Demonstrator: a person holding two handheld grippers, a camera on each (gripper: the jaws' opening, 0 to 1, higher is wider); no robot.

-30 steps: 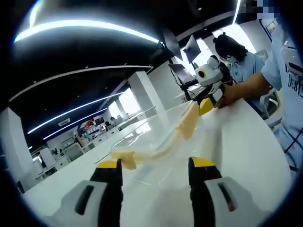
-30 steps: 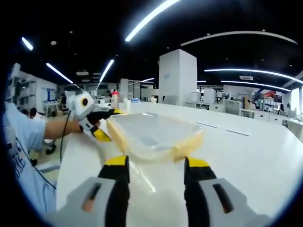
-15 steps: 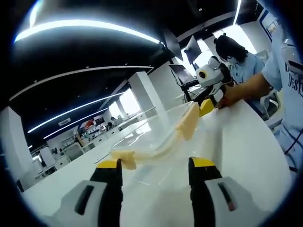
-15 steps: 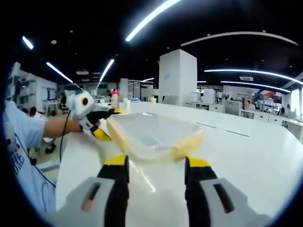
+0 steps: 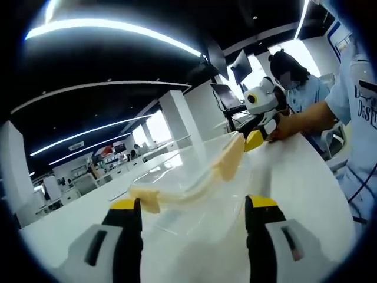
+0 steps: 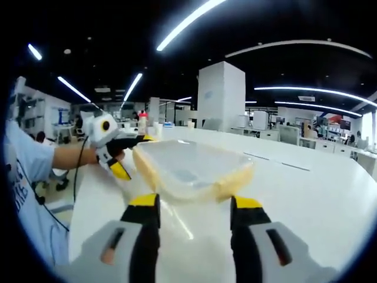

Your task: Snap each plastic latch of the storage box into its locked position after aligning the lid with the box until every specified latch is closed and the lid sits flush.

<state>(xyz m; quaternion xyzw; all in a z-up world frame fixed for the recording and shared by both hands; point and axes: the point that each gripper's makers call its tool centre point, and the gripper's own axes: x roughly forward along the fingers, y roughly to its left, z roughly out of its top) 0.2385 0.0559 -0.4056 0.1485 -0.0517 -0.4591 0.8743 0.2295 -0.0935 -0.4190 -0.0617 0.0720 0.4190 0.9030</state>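
White table point(image 6: 318, 194) carries everything. Storage box point(image 6: 191, 171), clear w/ yellowish trim, sits mid-table w/ lid point(image 6: 188, 156) on top, looks roughly aligned. Right gripper point(image 6: 193, 207) faces box's near end, jaws spread apart, nothing between them, prob. staging for a latch press. Left gripper point(image 5: 194, 206) is at opposite end, jaws also apart and empty, likely to steady or work that side. Yellowish latch point(image 5: 230, 158) sticks up from the rim, so prob. not snapped yet; can't confirm the others.

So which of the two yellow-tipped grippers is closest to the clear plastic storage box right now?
The left gripper, seen at the left of the right gripper view: its tips sit at the clear plastic storage box edge, while the right gripper stays back with table between.
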